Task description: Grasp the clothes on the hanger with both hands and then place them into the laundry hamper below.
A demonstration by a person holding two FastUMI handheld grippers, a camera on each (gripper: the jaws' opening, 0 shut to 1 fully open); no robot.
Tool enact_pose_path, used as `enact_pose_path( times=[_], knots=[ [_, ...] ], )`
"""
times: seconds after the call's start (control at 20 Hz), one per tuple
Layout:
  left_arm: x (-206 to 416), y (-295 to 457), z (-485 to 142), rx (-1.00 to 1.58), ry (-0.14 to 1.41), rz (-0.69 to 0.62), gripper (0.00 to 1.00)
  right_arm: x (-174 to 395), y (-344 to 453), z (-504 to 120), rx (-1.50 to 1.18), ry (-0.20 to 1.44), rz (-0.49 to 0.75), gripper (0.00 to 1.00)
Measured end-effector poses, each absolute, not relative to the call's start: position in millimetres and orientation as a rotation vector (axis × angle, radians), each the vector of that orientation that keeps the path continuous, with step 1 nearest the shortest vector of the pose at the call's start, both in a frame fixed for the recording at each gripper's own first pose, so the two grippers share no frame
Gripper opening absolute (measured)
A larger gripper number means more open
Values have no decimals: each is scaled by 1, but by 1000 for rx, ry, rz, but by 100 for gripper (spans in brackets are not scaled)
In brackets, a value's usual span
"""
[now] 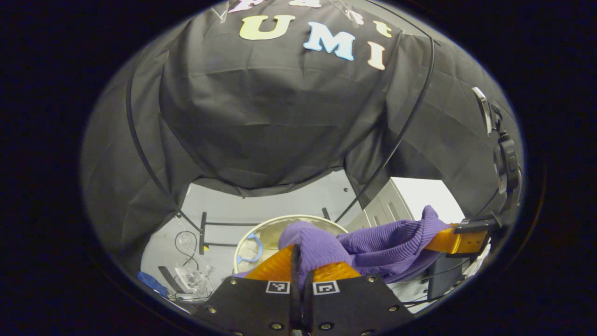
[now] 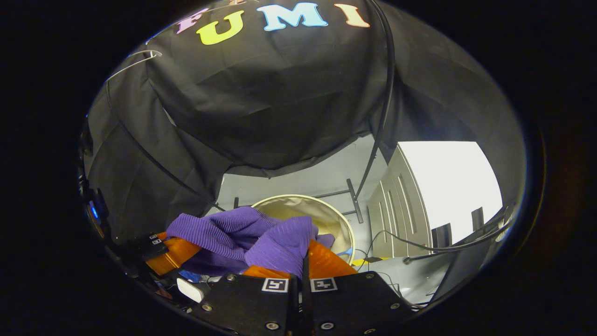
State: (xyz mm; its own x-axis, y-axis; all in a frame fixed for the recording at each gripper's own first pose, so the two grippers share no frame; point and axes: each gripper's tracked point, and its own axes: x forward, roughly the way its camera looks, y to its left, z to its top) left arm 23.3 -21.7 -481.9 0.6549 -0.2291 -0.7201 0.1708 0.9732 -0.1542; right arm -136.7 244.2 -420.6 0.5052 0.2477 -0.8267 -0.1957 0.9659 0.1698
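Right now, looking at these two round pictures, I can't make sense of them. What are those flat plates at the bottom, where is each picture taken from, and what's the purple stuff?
No robot here: a person holds a two-finger gripper in each hand, each carrying a fisheye camera looking along its fingers. The left gripper and the right gripper each pinch the same purple ribbed garment, which hangs bunched between them. Each view also shows the other gripper farther off. Below and just beyond the garment sits the round laundry hamper, open. Behind hangs the booth's black cloth wall.
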Motion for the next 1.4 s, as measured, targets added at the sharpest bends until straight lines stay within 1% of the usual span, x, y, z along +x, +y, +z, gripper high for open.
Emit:
enact_pose_path(
  times=[0.25, 0.4, 0.45, 0.5, 0.55, 0.6, 0.65, 0.7, 0.75, 0.8, 0.85, 0.9, 0.95, 1.0, 1.05, 1.15, 1.25, 1.3, 1.35, 1.4],
  knots=[
    [12, -11, -473, -62, 828, -203, 3, -142, 244, -414, 65, 1016, 269, 5],
    [6, -6, -463, -69, 836, -186, 3, -151, 239, -404, 78, 1031, 273, 12],
    [0, -3, -462, -69, 842, -179, 4, -153, 238, -398, 87, 1026, 273, 17],
    [-3, -2, -458, -78, 839, -181, 9, -153, 235, -389, 92, 1019, 272, 22],
    [-6, -2, -452, -88, 834, -177, 9, -154, 235, -381, 103, 1007, 282, 35],
    [-7, 1, -443, -97, 819, -168, 10, -152, 231, -370, 106, 990, 280, 42],
    [-7, 5, -434, -99, 799, -160, 11, -150, 225, -359, 102, 967, 272, 58],
    [-8, 4, -421, -106, 782, -171, 12, -144, 220, -348, 98, 942, 263, 63],
    [-9, 4, -412, -95, 764, -176, 27, -140, 217, -338, 99, 914, 255, 67],
    [-6, 7, -401, -73, 738, -172, 42, -135, 213, -325, 102, 882, 245, 73],
    [-3, 12, -388, -48, 712, -167, 56, -128, 208, -312, 105, 842, 229, 83],
    [0, 18, -376, -23, 684, -160, 71, -121, 202, -298, 108, 799, 211, 88],
    [0, 26, -359, 1, 650, -152, 85, -115, 195, -283, 108, 755, 193, 95],
    [1, 35, -341, 23, 606, -130, 100, -107, 189, -267, 107, 709, 181, 95],
    [-1, 42, -326, 35, 572, -125, 95, -101, 183, -252, 101, 662, 170, 96],
    [-6, 47, -293, 41, 515, -127, 95, -90, 168, -220, 81, 560, 150, 95],
    [-8, 59, -262, 56, 465, -102, 90, -77, 150, -178, 62, 433, 125, 96],
    [-7, 64, -246, 62, 435, -85, 90, -73, 139, -156, 56, 363, 108, 95],
    [-4, 62, -233, 62, 403, -73, 90, -70, 128, -136, 55, 298, 94, 91],
    [-4, 60, -214, 57, 372, -65, 93, -68, 119, -117, 58, 246, 82, 95]
  ],
)
